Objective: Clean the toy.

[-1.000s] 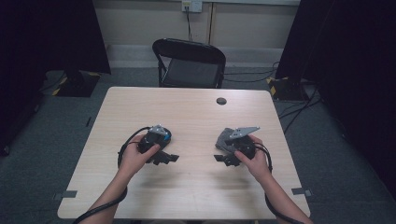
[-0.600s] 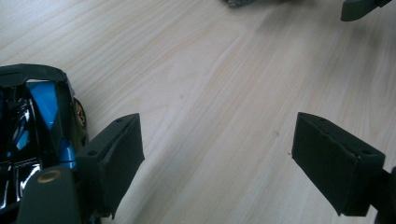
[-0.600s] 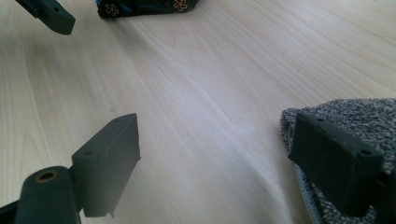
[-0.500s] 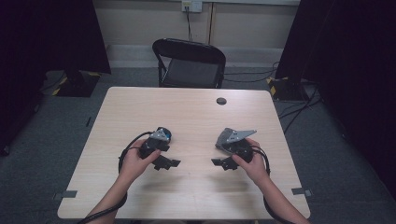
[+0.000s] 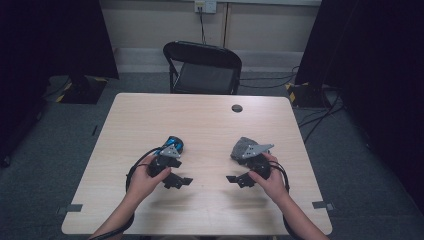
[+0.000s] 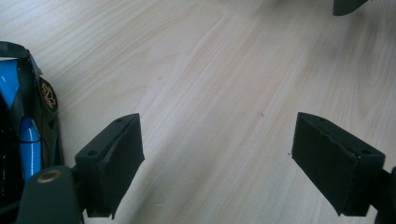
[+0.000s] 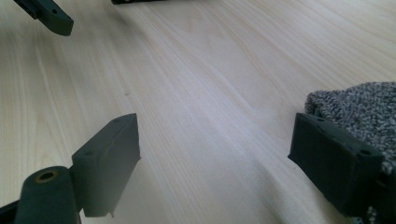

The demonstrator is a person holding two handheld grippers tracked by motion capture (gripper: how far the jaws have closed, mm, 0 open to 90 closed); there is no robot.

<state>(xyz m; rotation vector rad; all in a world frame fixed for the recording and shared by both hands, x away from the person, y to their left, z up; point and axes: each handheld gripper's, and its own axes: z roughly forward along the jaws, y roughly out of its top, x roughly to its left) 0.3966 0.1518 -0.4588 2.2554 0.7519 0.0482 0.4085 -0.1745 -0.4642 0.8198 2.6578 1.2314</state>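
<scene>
Resting low over the pale wooden worktop [image 5: 200,120], the left hand-held gripper [image 5: 181,181] sits in the lower left of the high view, held in the person's left hand [image 5: 142,180], while the right hand-held gripper [image 5: 235,179] sits in the lower right of that view in the right hand [image 5: 272,182]; the two point inward toward each other across a bare strip of wood. In the left gripper view the two black jaws stand wide apart with nothing but wood grain between them, so this hand-held gripper is open and empty. A blue toy car [image 6: 25,140] with dark trim lies at the left edge of that view, just beside the outer side of the left jaw; in the high view the same car [image 5: 174,146] shows just above the left hand, toward the middle of the worktop. In the right gripper view the jaws are likewise spread wide over bare wood, open and holding nothing, and a grey knitted cloth [image 7: 359,112] lies at the right edge, just behind the right jaw; whether it touches that jaw cannot be told. In the high view this cloth [image 5: 242,146] lies just above the right hand. A small dark round disc [image 5: 237,108] is set in the worktop near its far edge, and a black folding chair [image 5: 202,67] stands behind it.
</scene>
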